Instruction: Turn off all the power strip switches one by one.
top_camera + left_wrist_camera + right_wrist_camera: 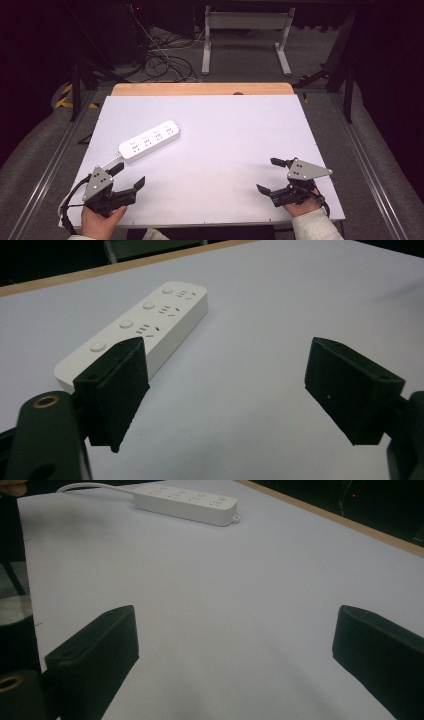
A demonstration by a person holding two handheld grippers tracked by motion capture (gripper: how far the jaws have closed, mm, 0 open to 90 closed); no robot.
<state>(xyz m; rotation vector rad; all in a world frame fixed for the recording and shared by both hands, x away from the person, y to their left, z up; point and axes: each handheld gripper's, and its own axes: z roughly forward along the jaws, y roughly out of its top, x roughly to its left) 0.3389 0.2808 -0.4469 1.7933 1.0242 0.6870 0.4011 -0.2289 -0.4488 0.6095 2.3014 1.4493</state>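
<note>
Beyond the white tabletop (225,150) stretches grey floor (240,60) strewn with cables (160,60).

Left hand-held gripper (129,176), right hand-held gripper (271,175): jaws apart.

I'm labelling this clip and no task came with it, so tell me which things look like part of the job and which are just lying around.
Likely part of the job:
white power strip on the white tabletop
left gripper, open
right gripper, open

Just around:
tangled cables on the floor beyond the table
white frame legs
</note>
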